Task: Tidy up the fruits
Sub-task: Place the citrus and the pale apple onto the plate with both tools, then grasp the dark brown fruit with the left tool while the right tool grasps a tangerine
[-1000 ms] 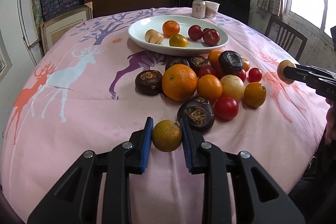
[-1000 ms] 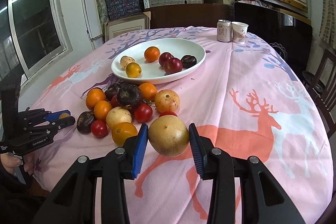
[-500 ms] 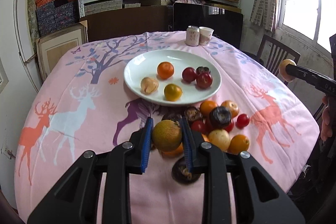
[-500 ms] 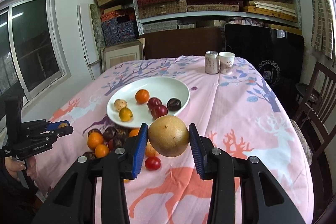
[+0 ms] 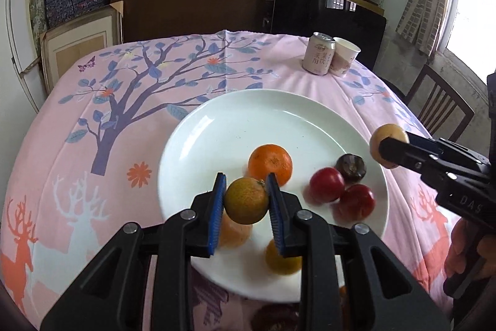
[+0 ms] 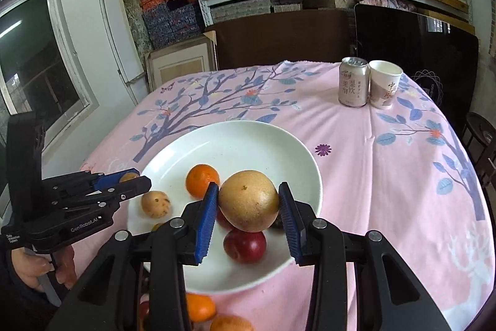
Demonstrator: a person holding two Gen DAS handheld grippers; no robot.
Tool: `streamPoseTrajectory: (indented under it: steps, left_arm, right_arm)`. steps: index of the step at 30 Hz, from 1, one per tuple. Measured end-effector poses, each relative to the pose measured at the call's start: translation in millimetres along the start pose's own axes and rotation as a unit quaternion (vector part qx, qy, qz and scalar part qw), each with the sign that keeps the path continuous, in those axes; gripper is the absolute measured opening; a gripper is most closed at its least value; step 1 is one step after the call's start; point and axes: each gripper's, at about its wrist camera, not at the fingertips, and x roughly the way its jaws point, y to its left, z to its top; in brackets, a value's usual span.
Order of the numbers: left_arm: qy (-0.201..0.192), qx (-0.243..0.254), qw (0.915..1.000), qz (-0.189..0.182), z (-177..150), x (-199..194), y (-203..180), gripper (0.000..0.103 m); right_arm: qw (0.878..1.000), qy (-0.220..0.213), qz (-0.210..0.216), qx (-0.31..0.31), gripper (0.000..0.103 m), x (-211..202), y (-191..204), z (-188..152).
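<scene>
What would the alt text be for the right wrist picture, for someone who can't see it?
The right gripper holds a large yellow-brown fruit between its blue-padded fingers above a white plate that already holds an orange and a red fruit. At left, the left gripper holds a small fruit over the plate's edge; a can and paper cup stand behind on the pink tablecloth.

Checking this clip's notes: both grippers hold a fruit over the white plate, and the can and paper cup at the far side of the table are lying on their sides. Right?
Not quite. The can and paper cup stand upright, as the right wrist view shows. The rest holds: the left gripper and right gripper each hold a fruit over the white plate.
</scene>
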Motion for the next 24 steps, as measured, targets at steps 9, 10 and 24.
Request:
streamPoseTrajectory:
  steps: [9,10,24]
  left_arm:
    - [-0.028,-0.034,0.9990,0.000,8.3,0.2,13.8,0.073]
    - [-0.033,-0.038,0.9987,0.002,5.2,-6.0,15.4,0.074]
    - [-0.004,0.055,0.9978,-0.036,-142.4,-101.5,-2.8,0.078]
  right_arm:
    - [0.999,-0.030,0.000,-0.014,0.058,-1.3,10.8,3.3]
    - [0.999,-0.034,-0.001,-0.012,0.058,-7.7,9.4,1.9]
    - [0.998,-0.028,0.011,0.053,0.065,-97.8,-22.9,-117.9]
